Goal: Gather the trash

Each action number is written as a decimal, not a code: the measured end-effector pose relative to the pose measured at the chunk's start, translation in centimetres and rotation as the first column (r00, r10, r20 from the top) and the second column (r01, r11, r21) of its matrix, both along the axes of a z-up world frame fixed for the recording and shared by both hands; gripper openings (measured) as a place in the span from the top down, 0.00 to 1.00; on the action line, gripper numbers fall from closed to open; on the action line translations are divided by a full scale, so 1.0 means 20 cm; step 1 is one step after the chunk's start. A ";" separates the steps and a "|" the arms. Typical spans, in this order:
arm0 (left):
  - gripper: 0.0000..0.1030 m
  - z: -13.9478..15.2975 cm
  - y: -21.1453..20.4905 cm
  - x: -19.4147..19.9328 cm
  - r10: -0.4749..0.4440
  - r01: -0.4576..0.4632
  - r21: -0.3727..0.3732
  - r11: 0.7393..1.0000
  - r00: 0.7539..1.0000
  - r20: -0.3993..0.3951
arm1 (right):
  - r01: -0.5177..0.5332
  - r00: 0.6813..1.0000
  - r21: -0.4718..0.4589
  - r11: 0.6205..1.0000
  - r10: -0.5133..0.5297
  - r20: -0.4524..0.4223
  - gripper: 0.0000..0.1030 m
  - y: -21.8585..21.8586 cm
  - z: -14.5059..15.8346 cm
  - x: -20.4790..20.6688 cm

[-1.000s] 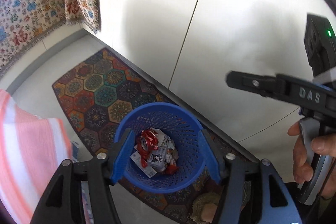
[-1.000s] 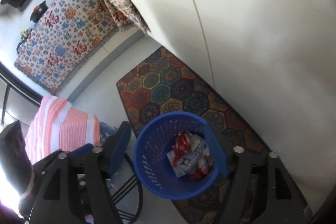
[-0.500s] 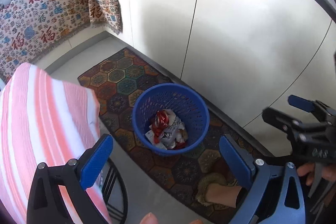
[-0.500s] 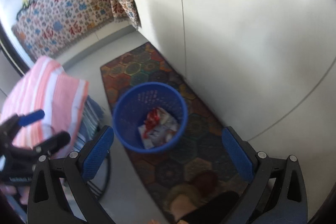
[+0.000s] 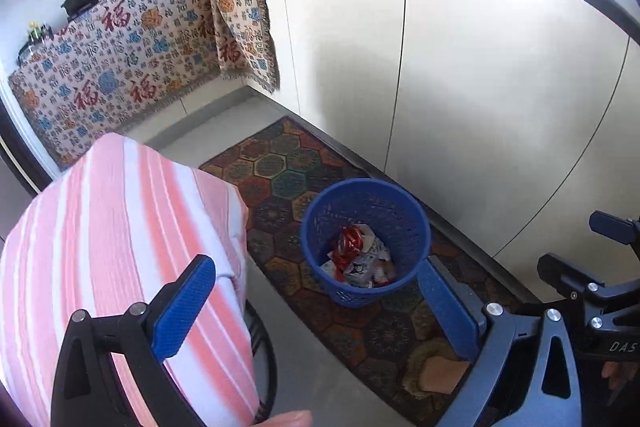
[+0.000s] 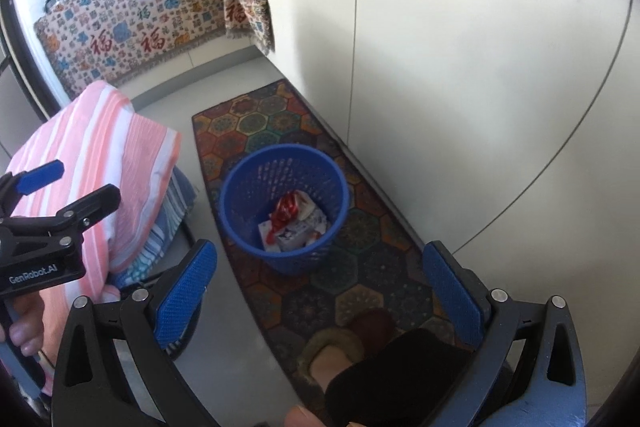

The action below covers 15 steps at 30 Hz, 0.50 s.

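Note:
A blue mesh trash basket stands on a patterned hexagon rug beside white cabinets; it also shows in the right wrist view. Crumpled wrappers, red and white, lie in its bottom, and show in the right wrist view too. My left gripper is open and empty, held well above and short of the basket. My right gripper is open and empty, also above the floor in front of the basket. Each gripper shows at the edge of the other's view.
A pink-and-white striped cloth covers a stool or table at the left, close to the left gripper. White cabinet doors run along the right. A patterned cloth hangs over the far counter with pans on it. A slippered foot stands on the rug.
Both grippers have risen and pulled back from the basket, which now looks smaller and farther. Both jaws opened wide. The wrappers stay in the basket.

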State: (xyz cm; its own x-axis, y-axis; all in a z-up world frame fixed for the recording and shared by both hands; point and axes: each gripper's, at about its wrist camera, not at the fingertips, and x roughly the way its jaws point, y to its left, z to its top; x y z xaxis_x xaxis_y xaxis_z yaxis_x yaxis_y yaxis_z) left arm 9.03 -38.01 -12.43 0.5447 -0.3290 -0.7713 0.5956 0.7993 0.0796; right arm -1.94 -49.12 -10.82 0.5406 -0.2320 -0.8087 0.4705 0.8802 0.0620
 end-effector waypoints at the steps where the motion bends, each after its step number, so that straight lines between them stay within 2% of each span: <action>1: 0.00 0.01 0.01 0.00 0.005 -0.005 -0.004 1.000 1.000 -0.006 | 0.001 1.000 0.004 1.000 -0.001 0.001 0.00 0.00 0.00 0.00; 8: 0.00 0.06 0.06 0.01 -0.007 0.003 -0.042 0.999 0.996 -0.094 | -0.008 1.000 0.014 1.000 0.008 0.008 0.00 0.04 0.04 -0.01; 15: 0.00 0.06 0.07 0.00 -0.016 0.009 -0.057 0.998 0.993 -0.115 | -0.012 1.000 0.021 1.000 0.012 0.017 0.00 0.05 0.06 -0.03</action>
State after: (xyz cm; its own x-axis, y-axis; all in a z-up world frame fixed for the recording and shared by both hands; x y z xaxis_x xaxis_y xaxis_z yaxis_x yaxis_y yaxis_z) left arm 8.96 -36.69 -11.26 0.4491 -0.3799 -0.8087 0.6083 0.7929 -0.0347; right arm -2.53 -48.03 -9.68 0.5565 -0.2087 -0.8042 0.4588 0.8842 0.0880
